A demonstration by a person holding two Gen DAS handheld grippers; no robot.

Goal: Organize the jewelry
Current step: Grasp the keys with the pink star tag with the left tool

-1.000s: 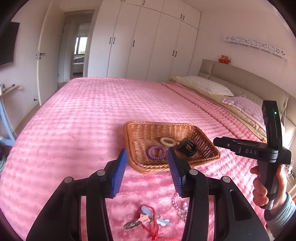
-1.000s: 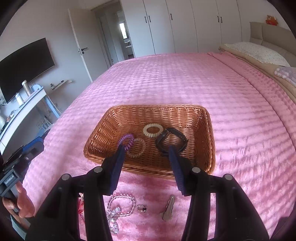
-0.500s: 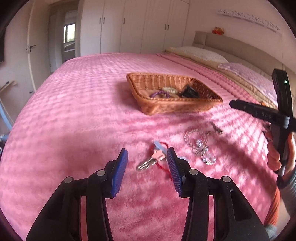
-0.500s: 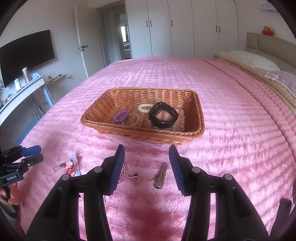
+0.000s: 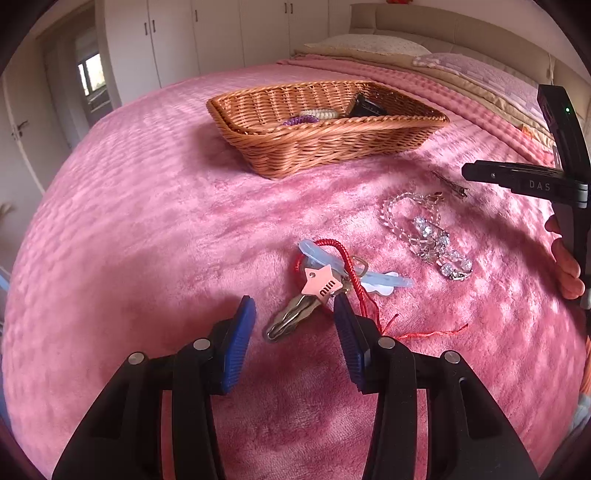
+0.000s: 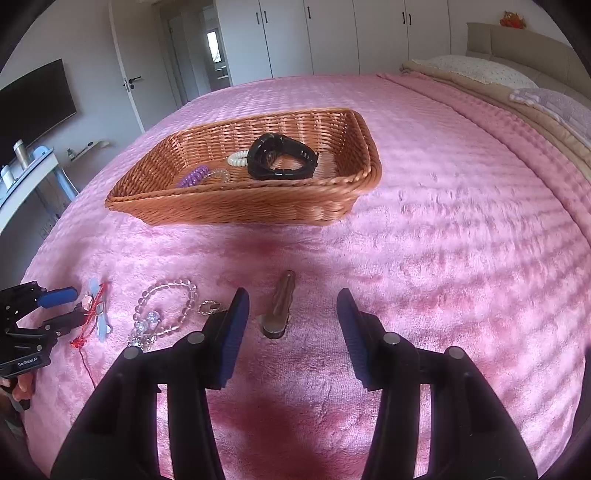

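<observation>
A wicker basket (image 5: pixel 332 144) (image 6: pixel 229 210) on the pink bedspread holds a black watch (image 6: pixel 282 157), a cream coil hair tie (image 6: pixel 238 159) and a purple coil hair tie (image 6: pixel 192 177). My left gripper (image 5: pixel 295 325) is open, low over a metal hair clip with a pink star (image 5: pixel 295 310), beside a red cord bracelet (image 5: pixel 351 269) and a pale blue clip (image 5: pixel 332 262). A clear bead bracelet (image 5: pixel 424 225) (image 6: pixel 166 310) lies to the right of them. My right gripper (image 6: pixel 291 314) is open, its jaws on either side of a bronze hair clip (image 6: pixel 280 306).
The pink bedspread (image 6: pixel 461 229) stretches on all sides. Pillows (image 6: pixel 469 70) and the headboard stand at the far right. White wardrobes (image 6: pixel 332 33) and a door line the far wall. A TV (image 6: pixel 33 107) and a desk stand left of the bed.
Both grippers have come down and back from the basket to the loose items in front of it. The left now hovers at the star clip, the right at the bronze clip.
</observation>
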